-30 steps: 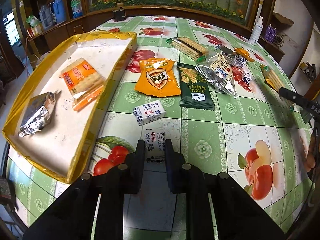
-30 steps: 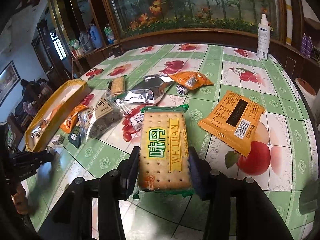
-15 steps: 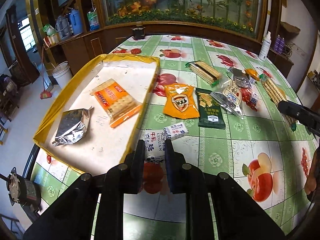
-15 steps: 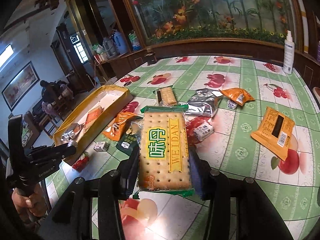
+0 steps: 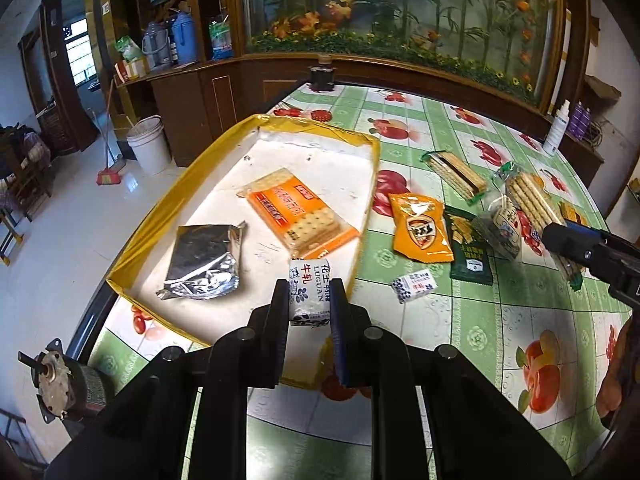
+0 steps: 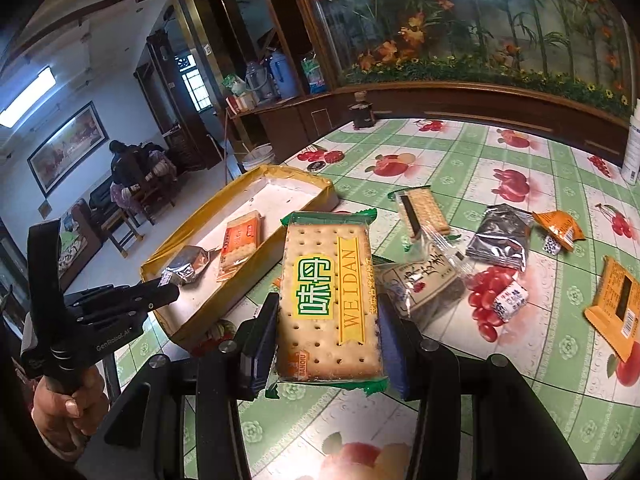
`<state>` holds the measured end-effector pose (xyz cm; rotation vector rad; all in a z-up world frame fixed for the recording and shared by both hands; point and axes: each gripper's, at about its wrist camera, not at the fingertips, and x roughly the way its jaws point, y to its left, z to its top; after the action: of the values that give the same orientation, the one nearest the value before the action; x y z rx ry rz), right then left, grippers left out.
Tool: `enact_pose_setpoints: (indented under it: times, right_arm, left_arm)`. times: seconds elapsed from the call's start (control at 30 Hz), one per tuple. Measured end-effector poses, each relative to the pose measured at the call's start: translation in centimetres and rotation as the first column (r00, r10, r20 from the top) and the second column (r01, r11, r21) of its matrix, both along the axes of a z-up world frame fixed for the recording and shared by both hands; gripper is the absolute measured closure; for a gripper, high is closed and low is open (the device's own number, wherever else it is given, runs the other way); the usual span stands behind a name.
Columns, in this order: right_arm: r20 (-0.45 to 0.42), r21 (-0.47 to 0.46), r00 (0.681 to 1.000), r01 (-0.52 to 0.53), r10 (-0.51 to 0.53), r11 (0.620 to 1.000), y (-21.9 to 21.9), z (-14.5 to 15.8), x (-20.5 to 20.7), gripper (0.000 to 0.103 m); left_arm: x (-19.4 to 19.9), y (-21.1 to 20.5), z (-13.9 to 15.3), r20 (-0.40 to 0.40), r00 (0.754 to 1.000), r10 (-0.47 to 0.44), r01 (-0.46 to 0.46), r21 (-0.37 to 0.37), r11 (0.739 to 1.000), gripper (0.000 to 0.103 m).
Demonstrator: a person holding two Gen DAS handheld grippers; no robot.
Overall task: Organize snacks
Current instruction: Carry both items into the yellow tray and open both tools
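Note:
My left gripper (image 5: 310, 300) is shut on a small white nougat candy (image 5: 310, 292) and holds it over the near right edge of the yellow tray (image 5: 132, 244). The tray holds an orange cracker pack (image 5: 300, 212) and a silver foil pack (image 5: 204, 260). My right gripper (image 6: 328, 320) is shut on a green-edged WEIDAN cracker pack (image 6: 328, 300), lifted above the table, right of the tray (image 6: 248, 280). The left gripper also shows in the right wrist view (image 6: 160, 292).
Loose snacks lie on the fruit-patterned table: a second white candy (image 5: 414, 286), an orange bag (image 5: 420, 228), a dark green pack (image 5: 470, 248), a clear bag (image 6: 424, 280), a silver pack (image 6: 500, 240), an orange pack (image 6: 616, 308). The table edge drops off left of the tray.
Both grippers have moved left toward the tray with their snacks. The left gripper's candy went from above the table to over the tray's edge.

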<state>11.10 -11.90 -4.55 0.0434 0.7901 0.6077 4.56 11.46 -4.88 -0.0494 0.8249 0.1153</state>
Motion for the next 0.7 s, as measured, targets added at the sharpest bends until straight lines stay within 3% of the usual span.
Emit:
enact_pose_setpoints:
  times: [0.7]
  right_arm:
    - [-0.045, 0.028, 0.994, -0.096, 0.097, 0.995, 7.4, -0.6, 2.7, 0.056]
  left_arm:
    - [1.6, 5.0, -0.3, 0.007, 0.997, 0.076, -0.076, -0.028, 0.997, 0.087]
